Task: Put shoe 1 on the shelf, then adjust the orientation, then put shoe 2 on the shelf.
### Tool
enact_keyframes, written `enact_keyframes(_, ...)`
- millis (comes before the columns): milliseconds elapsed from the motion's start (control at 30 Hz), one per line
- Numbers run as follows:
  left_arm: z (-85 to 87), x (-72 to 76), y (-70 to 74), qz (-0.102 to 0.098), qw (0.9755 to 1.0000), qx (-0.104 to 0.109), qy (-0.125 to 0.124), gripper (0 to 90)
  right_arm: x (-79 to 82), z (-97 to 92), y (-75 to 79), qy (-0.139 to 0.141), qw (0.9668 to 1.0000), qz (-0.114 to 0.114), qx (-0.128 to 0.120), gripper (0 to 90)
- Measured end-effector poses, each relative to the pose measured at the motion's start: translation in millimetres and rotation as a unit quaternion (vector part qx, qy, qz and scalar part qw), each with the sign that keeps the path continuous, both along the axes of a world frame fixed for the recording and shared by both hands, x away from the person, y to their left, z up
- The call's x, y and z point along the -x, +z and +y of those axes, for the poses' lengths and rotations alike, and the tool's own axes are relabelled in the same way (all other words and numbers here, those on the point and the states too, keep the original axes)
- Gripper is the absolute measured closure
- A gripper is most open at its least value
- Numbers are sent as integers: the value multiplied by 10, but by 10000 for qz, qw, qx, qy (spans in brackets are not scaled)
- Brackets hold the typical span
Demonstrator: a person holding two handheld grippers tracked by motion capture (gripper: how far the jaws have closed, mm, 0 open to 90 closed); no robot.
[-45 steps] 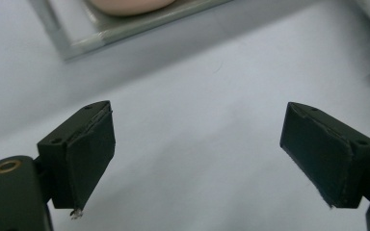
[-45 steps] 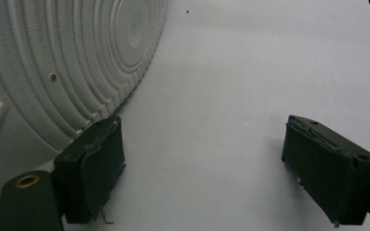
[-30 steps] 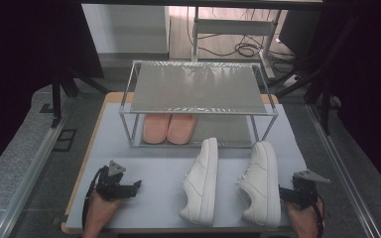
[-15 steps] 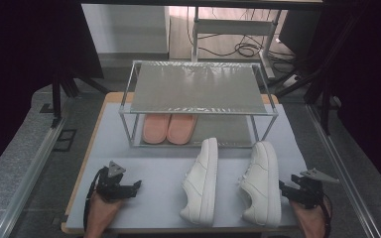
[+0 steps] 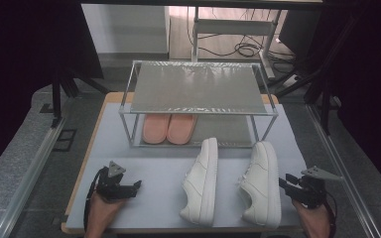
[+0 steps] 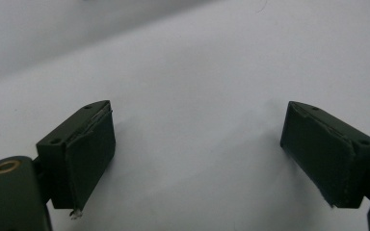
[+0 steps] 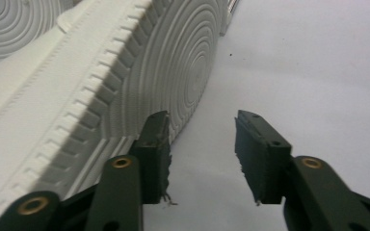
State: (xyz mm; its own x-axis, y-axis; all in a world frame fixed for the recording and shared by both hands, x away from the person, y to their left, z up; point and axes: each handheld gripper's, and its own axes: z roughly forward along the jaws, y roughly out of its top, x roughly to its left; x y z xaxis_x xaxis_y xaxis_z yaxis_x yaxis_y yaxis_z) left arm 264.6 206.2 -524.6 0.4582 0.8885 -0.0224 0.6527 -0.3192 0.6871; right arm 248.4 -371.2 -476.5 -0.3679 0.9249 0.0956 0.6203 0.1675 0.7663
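Lower right of frame: right gripper (image 5: 291, 183), jaws just narrowing w/ nothing between, sits beside right white sneaker (image 5: 261, 184). Left gripper (image 5: 129, 187), lower left, gapes wide, empty. Step: approach; next likely needs jaws around the shoe's edge.

Bare pale grey desk (image 5: 149, 168) lies open before the left gripper (image 5: 135, 185), as far as the two white leather sneakers. The left sneaker (image 5: 201, 182) and right sneaker (image 5: 261, 184) leave a narrow lane between them. The two-tier metal mesh shoe rack (image 5: 198, 89) blocks the far side, with pink slippers (image 5: 168, 129) in its lower left.
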Motion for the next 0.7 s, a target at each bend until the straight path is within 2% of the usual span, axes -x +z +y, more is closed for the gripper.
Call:
enact_keyframes(33, 0, 0, 0, 0, 10000, 0, 0, 120, 0, 0, 0, 0, 10000, 0, 0, 596)
enact_keyframes(167, 0, 1, -1, -1, 10000, 0, 1, 120, 27, -7, 90, 18, 10000, 34, 62, 694)
enact_keyframes(300, 0, 2, -1, -6, 10000, 0, 1, 121, 41, -25, 174, 40, 9999, 141, -41, 734)
enact_keyframes(400, 1, 2, -1, -7, 10000, 0, 1, 121, 70, -22, 255, 4, 10000, 42, -86, 778)
enact_keyframes(467, 0, 2, -1, -7, 10000, 1, 2, 121, 87, -18, 302, -9, 9999, -69, -107, 778)
enact_keyframes(533, 1, 2, -1, -6, 10000, 3, 2, 121, 90, -15, 327, 17, 9999, -83, -122, 773)
enact_keyframes(633, 0, 2, -1, -7, 10000, 6, 3, 121, 91, 49, 420, 165, 9998, -36, 65, 783)
enact_keyframes(700, 1, 2, -1, -5, 10000, 4, 1, 121, 97, 91, 476, 236, 9997, -11, 103, 811)
